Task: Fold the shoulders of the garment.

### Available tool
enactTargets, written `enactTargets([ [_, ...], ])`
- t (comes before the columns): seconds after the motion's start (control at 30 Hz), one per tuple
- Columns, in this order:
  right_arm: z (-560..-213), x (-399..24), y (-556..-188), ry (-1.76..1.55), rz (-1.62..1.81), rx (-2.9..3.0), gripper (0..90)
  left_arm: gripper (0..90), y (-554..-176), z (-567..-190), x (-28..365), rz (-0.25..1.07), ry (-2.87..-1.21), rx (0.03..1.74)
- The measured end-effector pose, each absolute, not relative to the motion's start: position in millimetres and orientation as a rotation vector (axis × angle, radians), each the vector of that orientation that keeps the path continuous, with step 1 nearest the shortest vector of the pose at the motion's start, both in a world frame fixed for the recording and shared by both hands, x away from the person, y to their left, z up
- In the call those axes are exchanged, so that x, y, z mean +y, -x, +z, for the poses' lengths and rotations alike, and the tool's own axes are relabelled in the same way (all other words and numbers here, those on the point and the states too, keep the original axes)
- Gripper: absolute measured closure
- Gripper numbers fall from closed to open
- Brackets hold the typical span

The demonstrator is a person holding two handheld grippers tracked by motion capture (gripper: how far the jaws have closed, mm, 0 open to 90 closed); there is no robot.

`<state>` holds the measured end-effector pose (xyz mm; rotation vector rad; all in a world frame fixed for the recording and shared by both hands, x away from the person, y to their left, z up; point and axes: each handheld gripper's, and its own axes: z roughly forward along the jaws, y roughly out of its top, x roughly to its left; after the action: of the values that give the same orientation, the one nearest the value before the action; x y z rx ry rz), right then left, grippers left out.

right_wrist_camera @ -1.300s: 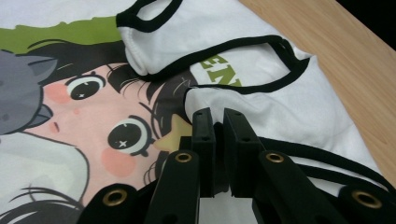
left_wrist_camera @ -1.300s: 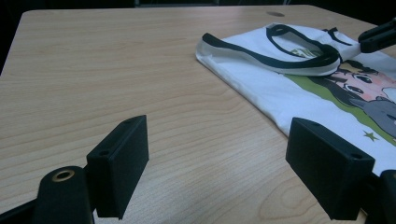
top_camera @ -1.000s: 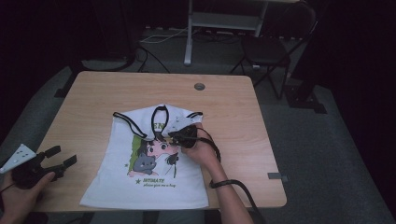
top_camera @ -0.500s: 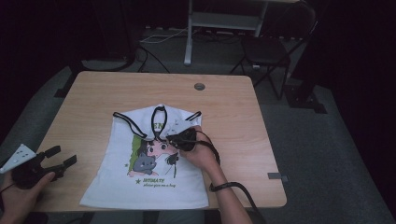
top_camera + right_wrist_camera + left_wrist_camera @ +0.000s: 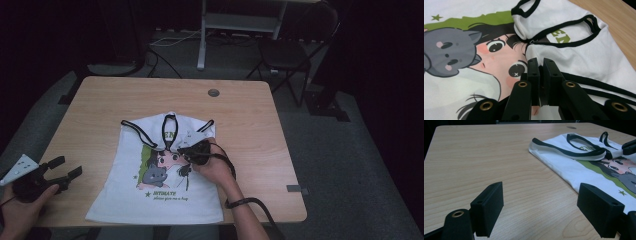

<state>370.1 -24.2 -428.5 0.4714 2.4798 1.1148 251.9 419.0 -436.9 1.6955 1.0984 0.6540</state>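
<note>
Barely anything has shifted since a second ago: the right gripper (image 5: 192, 151) has only edged a touch along the chest of the white T-shirt (image 5: 150, 200), and the left gripper (image 5: 47, 175) has stayed parked near the table's (image 5: 100, 100) left front edge. The T-shirt lies flat at the front middle of the table, print up, black-trimmed neckline (image 5: 169, 131) towards the far side, and its right shoulder is folded over onto the chest. In the right gripper view the right gripper (image 5: 541, 61) is clenched, its jaws pressed together with a pinch of the fabric (image 5: 584, 57) apparently caught between them, right beside the cartoon face (image 5: 499, 57) and the grey cat (image 5: 447, 51). In the left gripper view the left gripper (image 5: 549, 200) is released, jaws wide apart over bare wood, with the shirt's edge (image 5: 559, 167) just beyond.
</note>
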Motion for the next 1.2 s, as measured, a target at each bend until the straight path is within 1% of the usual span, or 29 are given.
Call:
enactTargets([
  [0.13,-431,-25,-372,-0.491,1.1,2.504,82.3,21.0,-252,-437,419,0.653,-1.69,1.097],
  [0.23,-430,-25,-371,-0.477,1.076,2.539,77.3,21.0,-252,-437,419,0.652,-1.691,1.099],
  [0.4,-421,-27,-372,-0.459,1.069,2.538,73.7,21.0,-252,-437,419,0.654,-1.692,1.097],
  [0.6,-406,-29,-383,-0.538,1.176,2.436,66.7,21.0,-252,-437,419,0.655,-1.696,1.098],
  [0.73,-411,-18,-392,-0.586,1.164,2.432,63.0,21.0,-252,-437,419,0.652,-1.69,1.096],
  [0.97,-434,-9,-391,-0.584,1.089,2.52,62.5,21.0,-252,-437,419,0.648,-1.69,1.094],
  [1.2,-438,-11,-389,-0.608,1.105,2.521,62.0,21.0,-252,-437,419,0.656,-1.697,1.095],
])
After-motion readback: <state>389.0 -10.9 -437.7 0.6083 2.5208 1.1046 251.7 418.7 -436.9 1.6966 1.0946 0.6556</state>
